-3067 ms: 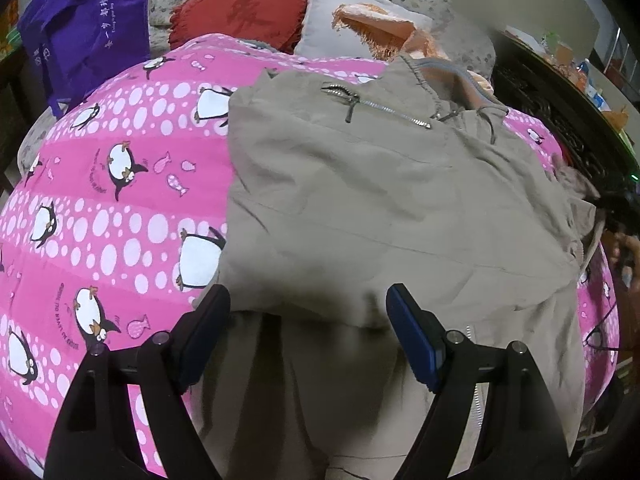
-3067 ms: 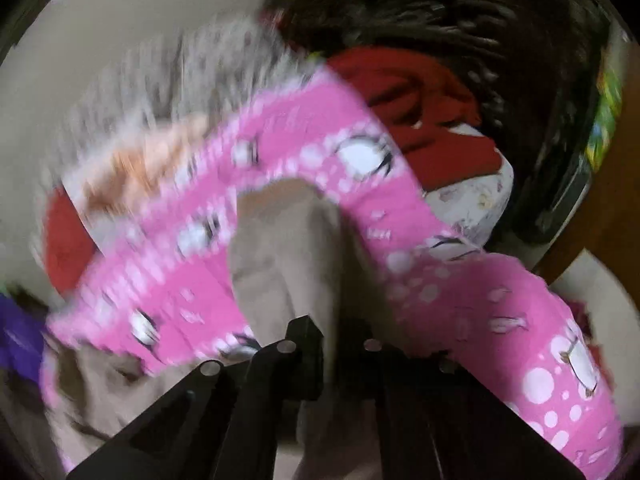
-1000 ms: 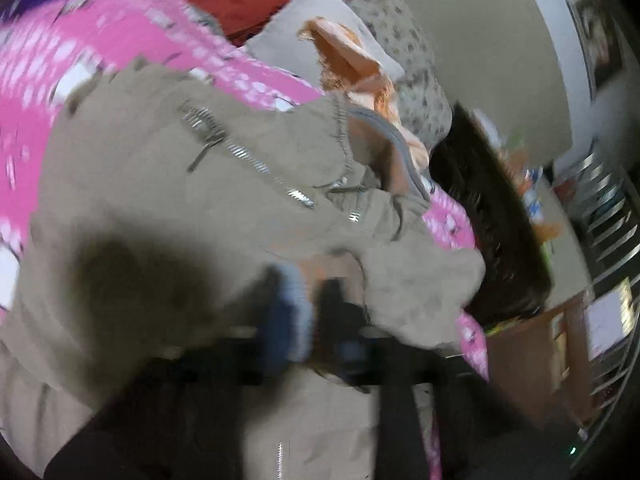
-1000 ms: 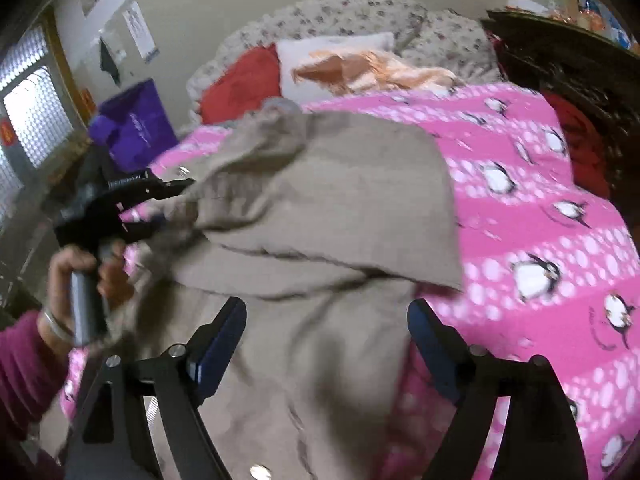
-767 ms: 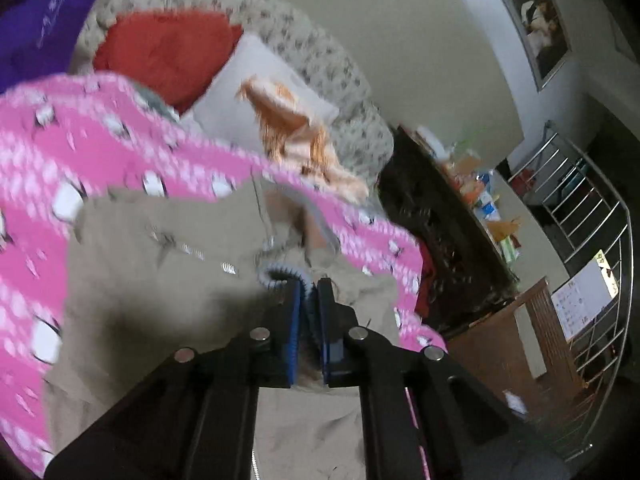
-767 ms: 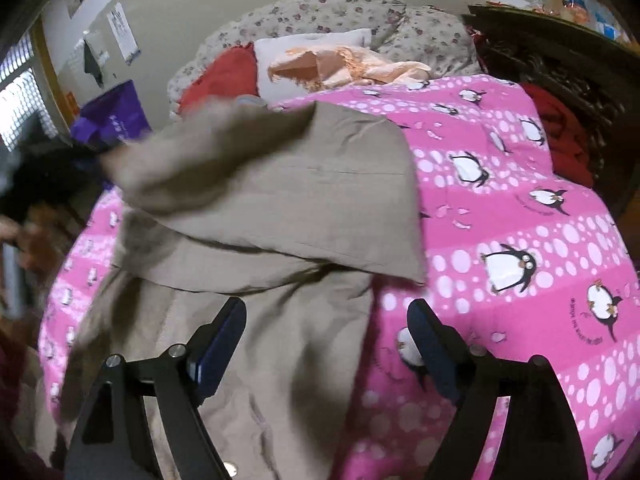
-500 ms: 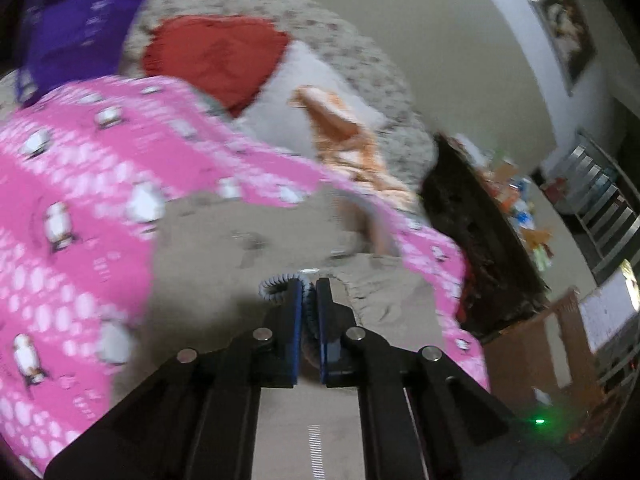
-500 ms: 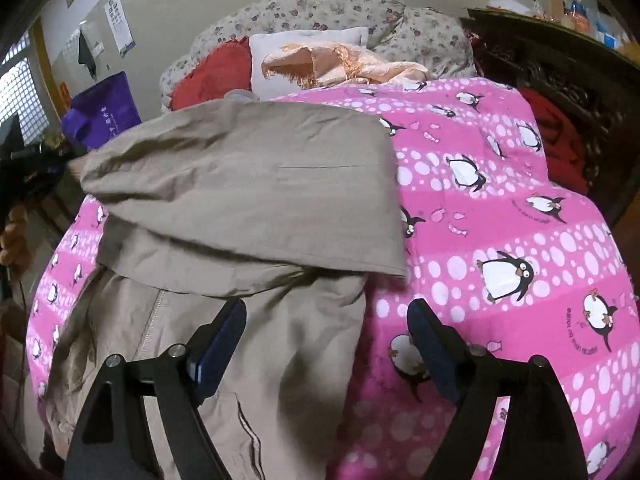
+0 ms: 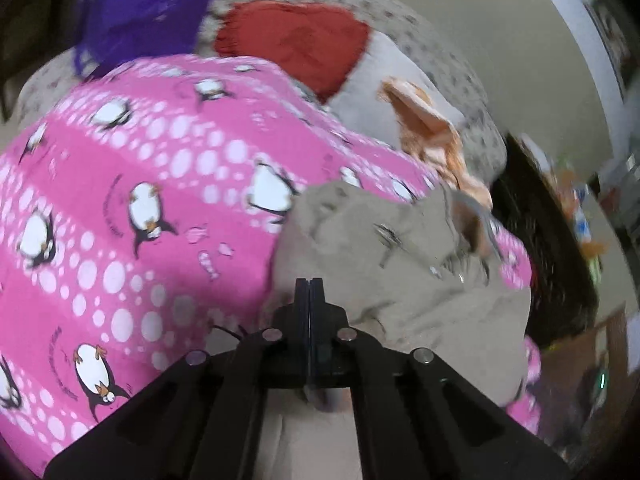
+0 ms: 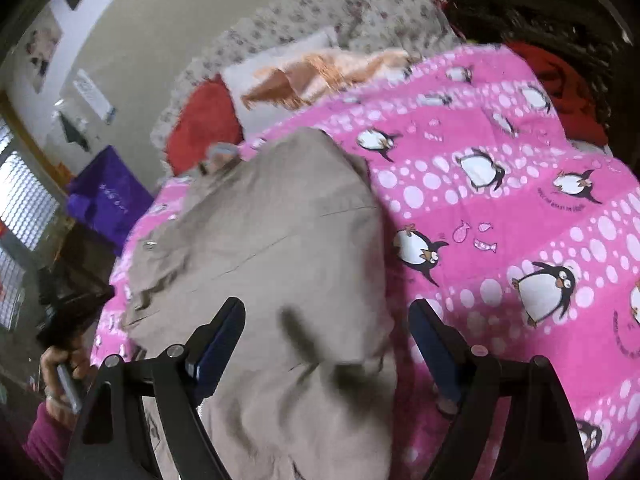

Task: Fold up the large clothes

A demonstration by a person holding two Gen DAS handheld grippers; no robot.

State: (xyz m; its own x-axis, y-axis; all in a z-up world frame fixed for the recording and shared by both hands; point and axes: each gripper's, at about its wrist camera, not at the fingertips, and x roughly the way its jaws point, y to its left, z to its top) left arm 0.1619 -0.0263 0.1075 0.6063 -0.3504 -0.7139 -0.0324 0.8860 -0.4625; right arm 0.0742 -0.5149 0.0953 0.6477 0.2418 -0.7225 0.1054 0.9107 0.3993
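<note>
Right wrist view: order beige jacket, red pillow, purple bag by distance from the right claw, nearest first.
1. Beige jacket: directly under and ahead of the open right claw.
2. Red pillow: at the bed's head, upper left.
3. Purple bag: off the bed's left edge; close to the pillow's range, ranking uncertain.

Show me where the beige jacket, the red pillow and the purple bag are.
beige jacket [image 10: 280, 240]: right wrist view, its folded top panel.
red pillow [image 9: 296, 40]: left wrist view, its middle.
purple bag [image 10: 108, 196]: right wrist view, its front face.

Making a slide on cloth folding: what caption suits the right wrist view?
Open right gripper over a beige jacket lying on a pink penguin blanket.
</note>
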